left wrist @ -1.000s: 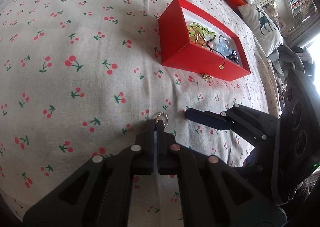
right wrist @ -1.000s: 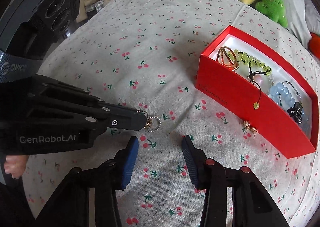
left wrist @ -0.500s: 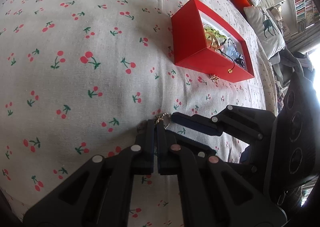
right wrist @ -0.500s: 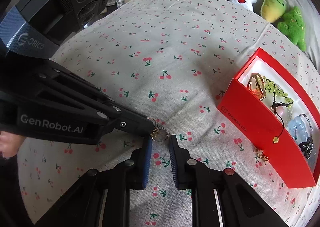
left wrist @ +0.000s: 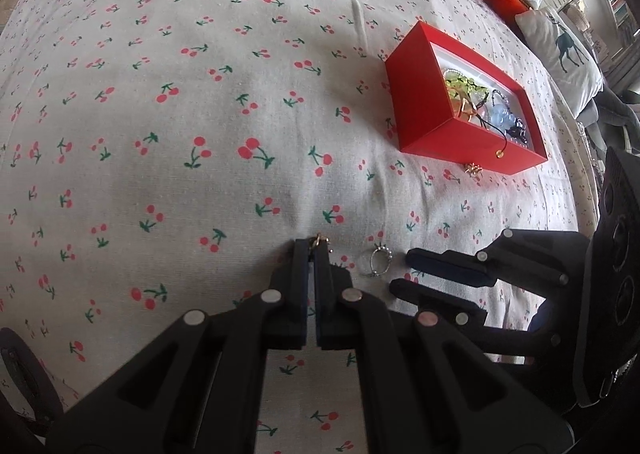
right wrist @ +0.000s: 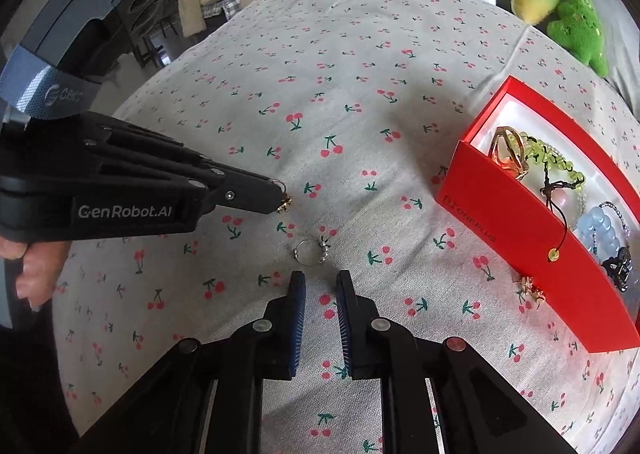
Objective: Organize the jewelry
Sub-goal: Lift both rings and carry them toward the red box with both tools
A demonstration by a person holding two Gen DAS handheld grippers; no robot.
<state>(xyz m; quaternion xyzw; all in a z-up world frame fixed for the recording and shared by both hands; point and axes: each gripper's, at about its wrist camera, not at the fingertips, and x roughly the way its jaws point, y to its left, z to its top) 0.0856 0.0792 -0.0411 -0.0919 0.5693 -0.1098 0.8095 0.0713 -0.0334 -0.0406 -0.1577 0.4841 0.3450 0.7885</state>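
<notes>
Already the red box point(right wrist: 520, 222) on the cherry-print bed cover point(right wrist: 320, 94) is holding most of the jewelry: a gold ring, green beads, blue beads and a dark piece. Three pieces are waiting outside it. The left gripper point(right wrist: 280, 194) is clenching its jaws on a small gold charm point(right wrist: 283, 205). A silver ring point(right wrist: 310, 251) is lying on the cover just ahead of the right gripper point(right wrist: 320, 286), whose jaws are opening with nothing between them. A gold earring point(right wrist: 530, 288) is sitting just beside the box's front wall. "ONEPLUS" is showing on the box, "GenRobot.AI" on the left gripper, "ORICO" on its strap.
</notes>
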